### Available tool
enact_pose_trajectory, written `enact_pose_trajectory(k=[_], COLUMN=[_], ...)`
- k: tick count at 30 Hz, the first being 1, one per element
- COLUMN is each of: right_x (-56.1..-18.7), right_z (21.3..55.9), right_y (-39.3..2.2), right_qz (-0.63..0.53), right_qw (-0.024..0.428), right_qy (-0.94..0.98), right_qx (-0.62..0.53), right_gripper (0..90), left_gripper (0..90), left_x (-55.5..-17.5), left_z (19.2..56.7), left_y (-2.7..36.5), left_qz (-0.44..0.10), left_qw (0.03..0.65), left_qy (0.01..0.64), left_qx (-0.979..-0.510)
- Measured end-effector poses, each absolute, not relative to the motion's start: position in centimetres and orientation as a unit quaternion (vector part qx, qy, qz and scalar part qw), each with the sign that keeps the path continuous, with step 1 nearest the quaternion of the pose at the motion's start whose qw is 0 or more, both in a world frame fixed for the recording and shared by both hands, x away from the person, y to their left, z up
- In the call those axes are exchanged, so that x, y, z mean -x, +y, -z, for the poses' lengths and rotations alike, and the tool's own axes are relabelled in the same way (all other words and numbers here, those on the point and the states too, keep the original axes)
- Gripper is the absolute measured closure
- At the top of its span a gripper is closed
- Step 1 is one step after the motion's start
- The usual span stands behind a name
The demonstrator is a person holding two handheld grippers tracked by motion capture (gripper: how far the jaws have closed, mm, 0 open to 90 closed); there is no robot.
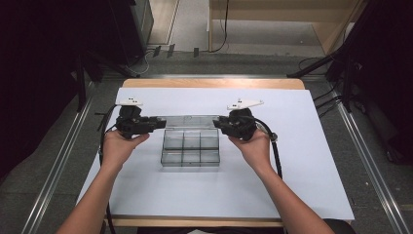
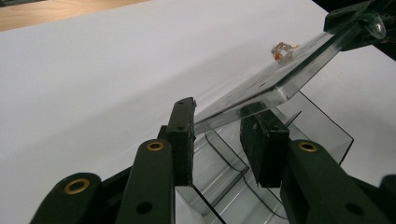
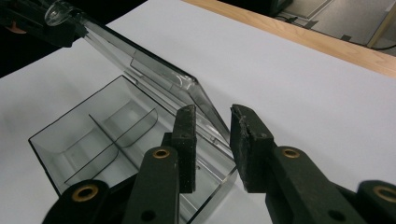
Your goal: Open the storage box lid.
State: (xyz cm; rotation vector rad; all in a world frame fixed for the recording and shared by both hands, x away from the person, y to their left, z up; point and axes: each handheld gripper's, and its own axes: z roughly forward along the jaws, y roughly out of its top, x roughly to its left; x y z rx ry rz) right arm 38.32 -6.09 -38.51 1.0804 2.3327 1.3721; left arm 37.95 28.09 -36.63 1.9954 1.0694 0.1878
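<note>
A clear plastic box (image 1: pixel 190 147) with several empty compartments sits mid-table on the white sheet. Its clear lid (image 1: pixel 190 119) is raised at a slant along the far side. My left gripper (image 1: pixel 158 120) reaches in from the left, and the lid's end (image 2: pixel 261 88) lies between its pads (image 2: pixel 184 135), which stand apart. My right gripper (image 1: pixel 217 124) reaches in from the right, and the lid's other end (image 3: pixel 187 88) passes between its spread pads (image 3: pixel 247 144), with white sheet showing in the gap. Both grippers are open. Across the lid, the left gripper view catches the right gripper (image 2: pixel 357 18), and the right gripper view catches the left gripper (image 3: pixel 46 23).
The white sheet (image 1: pixel 292 161) covers most of the wooden table (image 1: pixel 214 83), with bare room all round the box. Metal rails run along both sides of the table. A small orange-white speck (image 2: pixel 282 50) shows at the lid.
</note>
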Motion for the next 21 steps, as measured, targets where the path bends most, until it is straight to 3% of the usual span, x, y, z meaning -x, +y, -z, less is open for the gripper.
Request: enact_pose_trajectory(k=[21], right_x=[-39.4], right_z=[39.4], right_y=[-5.9], right_qz=[-0.467], right_qw=[0.108], right_qy=[0.79], right_qx=[-0.382], right_gripper=[73.3], left_gripper=[66.4], left_x=[-39.0], left_z=[37.4], left_y=[27.9], left_qz=[-0.074], left_qw=[0.42], left_qy=[0.437], left_qx=[-0.792])
